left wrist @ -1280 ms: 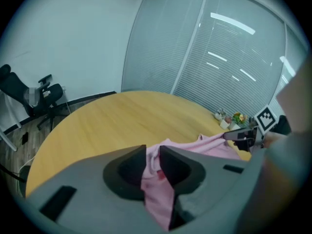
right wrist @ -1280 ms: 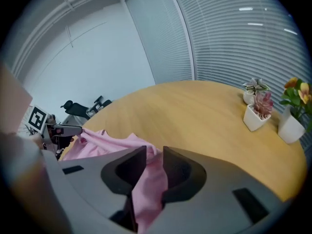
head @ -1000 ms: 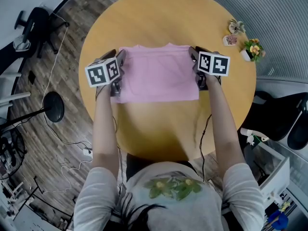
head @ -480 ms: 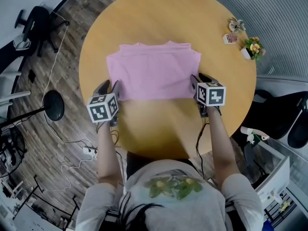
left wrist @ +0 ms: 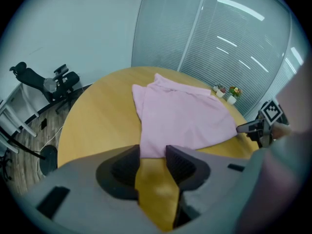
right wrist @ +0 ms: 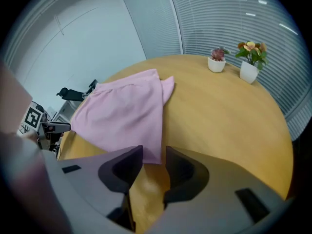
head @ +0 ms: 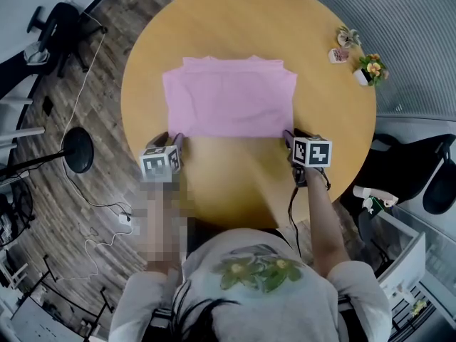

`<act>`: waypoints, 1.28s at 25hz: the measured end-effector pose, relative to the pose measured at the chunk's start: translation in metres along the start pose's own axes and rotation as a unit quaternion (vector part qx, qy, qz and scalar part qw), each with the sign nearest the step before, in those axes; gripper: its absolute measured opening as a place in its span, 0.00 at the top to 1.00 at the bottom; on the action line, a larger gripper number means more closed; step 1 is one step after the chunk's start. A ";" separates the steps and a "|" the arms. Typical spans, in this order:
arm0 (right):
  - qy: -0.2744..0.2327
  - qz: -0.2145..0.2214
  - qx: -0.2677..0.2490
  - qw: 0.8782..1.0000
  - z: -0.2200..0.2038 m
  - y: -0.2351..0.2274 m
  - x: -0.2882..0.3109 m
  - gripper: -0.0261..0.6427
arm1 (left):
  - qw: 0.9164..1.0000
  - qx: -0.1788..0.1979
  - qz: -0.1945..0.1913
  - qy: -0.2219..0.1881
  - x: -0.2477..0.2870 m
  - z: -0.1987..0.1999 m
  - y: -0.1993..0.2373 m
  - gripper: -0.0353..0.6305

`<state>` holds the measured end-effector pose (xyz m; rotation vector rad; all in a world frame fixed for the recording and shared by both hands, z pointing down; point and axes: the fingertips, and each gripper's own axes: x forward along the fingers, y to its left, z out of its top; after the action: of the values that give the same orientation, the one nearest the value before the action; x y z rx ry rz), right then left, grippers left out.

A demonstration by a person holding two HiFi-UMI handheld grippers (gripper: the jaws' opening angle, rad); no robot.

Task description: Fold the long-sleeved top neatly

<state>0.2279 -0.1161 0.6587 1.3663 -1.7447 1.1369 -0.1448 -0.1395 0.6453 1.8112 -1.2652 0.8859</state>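
A pink long-sleeved top (head: pixel 229 97) lies folded into a flat rectangle on the round wooden table (head: pixel 235 184). My left gripper (head: pixel 173 137) is at its near left corner and my right gripper (head: pixel 290 135) at its near right corner. In the left gripper view the left gripper (left wrist: pixel 152 152) is open, with the top (left wrist: pixel 183 116) ending at its jaw tips and bare table in the gap. The right gripper (right wrist: pixel 153 155) is open too; its jaws have just been opening, and the corner of the top (right wrist: pixel 124 113) lies flat at their tips, not pinched.
Small potted plants (head: pixel 370 70) and a little pot (head: pixel 336 55) stand at the table's far right edge. Off the table sit an office chair (head: pixel 50 34) at far left, a round stand base (head: pixel 77 154) with floor cables, and a dark chair (head: pixel 427 177) at right.
Both grippers have drawn back toward me, from the two sides of the top down to its near corners. The top lies flat as before.
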 end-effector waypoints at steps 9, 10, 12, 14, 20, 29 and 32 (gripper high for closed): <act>-0.015 0.003 -0.001 1.000 -0.018 0.001 0.003 0.86 | 0.997 0.013 0.065 0.026 0.004 -0.021 0.018 0.91; -0.016 0.003 -0.001 1.000 -0.019 0.002 0.002 0.87 | 0.997 0.014 0.069 0.024 0.003 -0.022 0.019 0.92; -0.017 0.001 -0.001 1.000 -0.023 0.002 0.001 0.87 | 0.997 0.015 0.073 0.023 0.002 -0.024 0.021 0.93; -0.016 -0.001 0.000 1.000 -0.030 0.003 -0.002 0.87 | 0.997 0.018 0.074 0.024 0.000 -0.027 0.022 0.93; 0.004 0.018 0.007 1.000 -0.064 0.013 -0.017 0.87 | 0.996 0.040 0.076 0.036 -0.015 -0.048 0.033 0.93; 0.020 0.045 -0.030 0.998 -0.116 0.040 -0.041 0.87 | 0.994 0.019 0.105 0.040 -0.036 -0.074 0.065 0.94; 0.023 0.045 -0.041 0.998 -0.125 0.048 -0.044 0.87 | 0.995 0.013 0.099 0.029 -0.044 -0.077 0.061 0.94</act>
<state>0.1900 0.0200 0.6612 1.2147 -1.8147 1.1226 -0.2241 -0.0682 0.6564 1.6867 -1.4199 1.0605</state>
